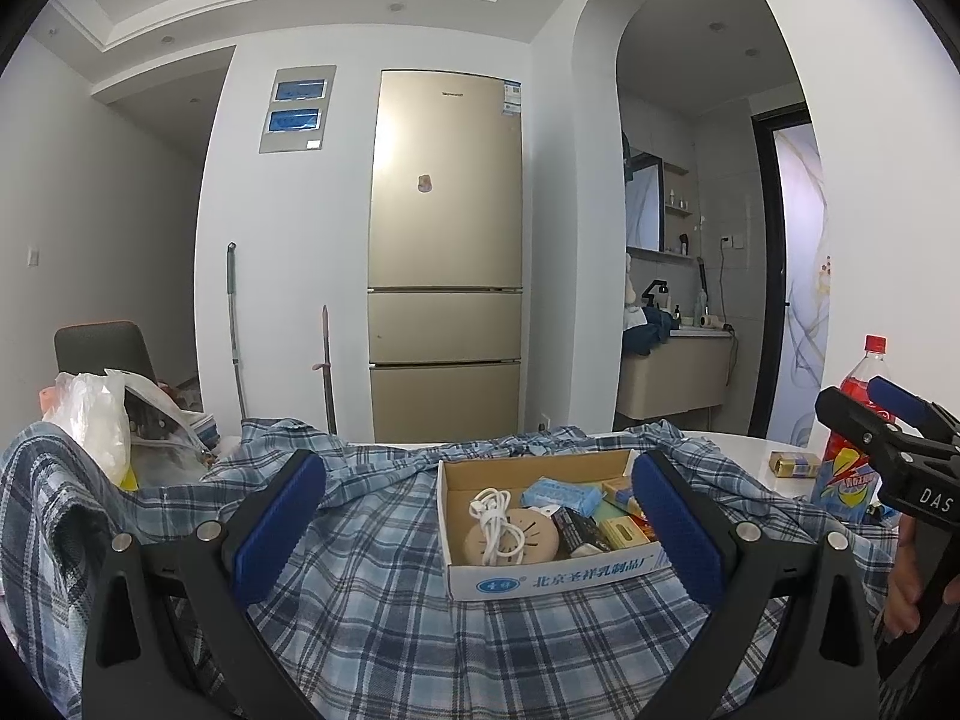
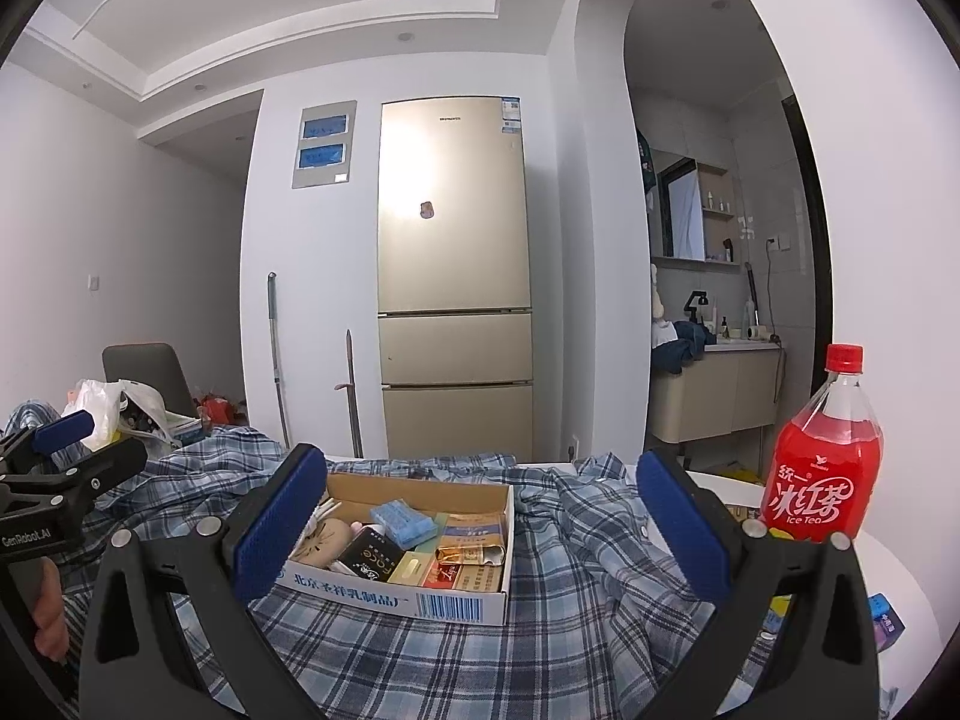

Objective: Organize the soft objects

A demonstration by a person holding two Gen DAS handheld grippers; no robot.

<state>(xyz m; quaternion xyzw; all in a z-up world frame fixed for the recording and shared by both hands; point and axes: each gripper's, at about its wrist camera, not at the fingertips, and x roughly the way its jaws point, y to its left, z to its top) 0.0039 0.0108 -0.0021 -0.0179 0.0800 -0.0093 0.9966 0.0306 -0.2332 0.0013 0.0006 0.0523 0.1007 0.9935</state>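
A blue plaid shirt (image 1: pixel 384 612) lies spread and rumpled over the table; it also shows in the right wrist view (image 2: pixel 576 594). A cardboard box (image 1: pixel 540 579) of small items sits on top of it, also seen in the right wrist view (image 2: pixel 420 597). My left gripper (image 1: pixel 480 531) is open and empty, held just above the shirt with the box between its blue pads. My right gripper (image 2: pixel 480 531) is open and empty over the shirt, the box by its left pad. Each gripper shows at the edge of the other's view.
A red iced tea bottle (image 2: pixel 825 468) stands on the white table (image 2: pixel 900 570) at the right, with small packets near it. A white plastic bag (image 1: pixel 96 420) and a dark chair (image 1: pixel 105 348) are at the left. A gold fridge (image 1: pixel 444 252) stands behind.
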